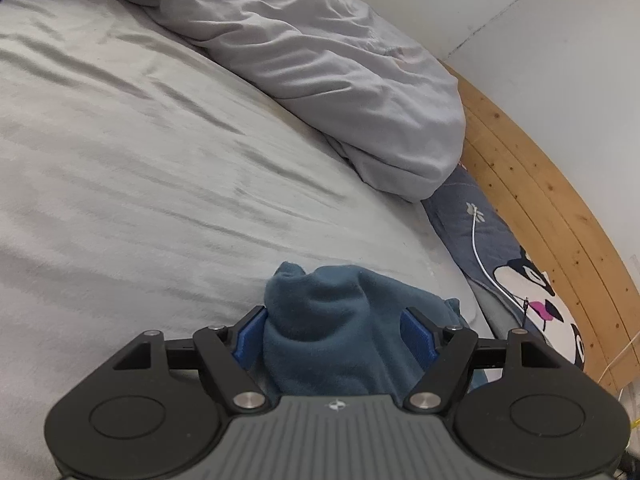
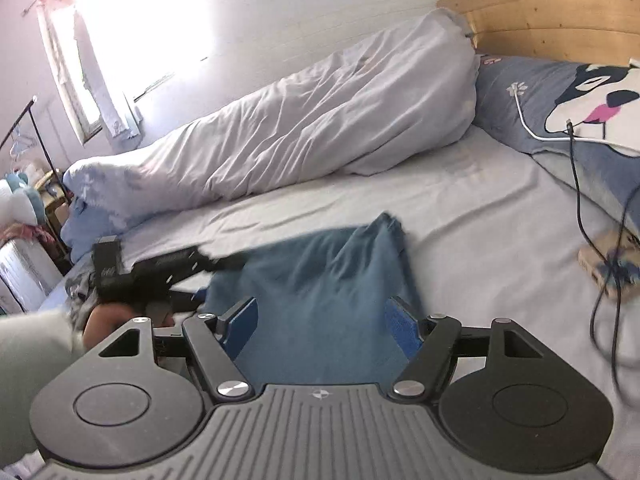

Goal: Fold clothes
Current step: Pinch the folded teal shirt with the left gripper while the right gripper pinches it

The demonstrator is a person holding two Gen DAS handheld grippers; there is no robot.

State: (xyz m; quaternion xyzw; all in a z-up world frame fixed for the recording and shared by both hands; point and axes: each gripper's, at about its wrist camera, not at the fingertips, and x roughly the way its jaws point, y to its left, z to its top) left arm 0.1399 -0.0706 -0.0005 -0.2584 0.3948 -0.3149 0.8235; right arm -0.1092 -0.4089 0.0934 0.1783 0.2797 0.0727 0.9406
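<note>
The teal fleece garment [image 2: 320, 276] lies on the grey bed sheet [image 1: 140, 184], near the pillow [image 2: 560, 96] and well apart from the rolled duvet [image 2: 280, 128] along the wall.

Left gripper [image 1: 334, 334]: jaws stand apart. A raised bunch of the fleece sits between the blue pads [image 1: 250, 334]. It appears to touch the left-hand pad and stands clear of the other, so this reads as open, not a grip.

Right gripper [image 2: 320, 322]: jaws stand wide, with the fleece seen between and below them. Whether the cloth touches the pads cannot be settled, as the picture is blurred; no pinch is evident.

In the right wrist view the left gripper shows as a dark blurred shape at the garment's left edge, with part of a hand behind it.

Judgement: the garment is bunched, not laid flat; folding is at an early stage. To do the step well, each gripper should take a single edge or corner, not a thick bunch, then draw the cloth taut and flat on the sheet before any fold. Keep clear of the cables [image 2: 584, 216] beside the pillow
</note>
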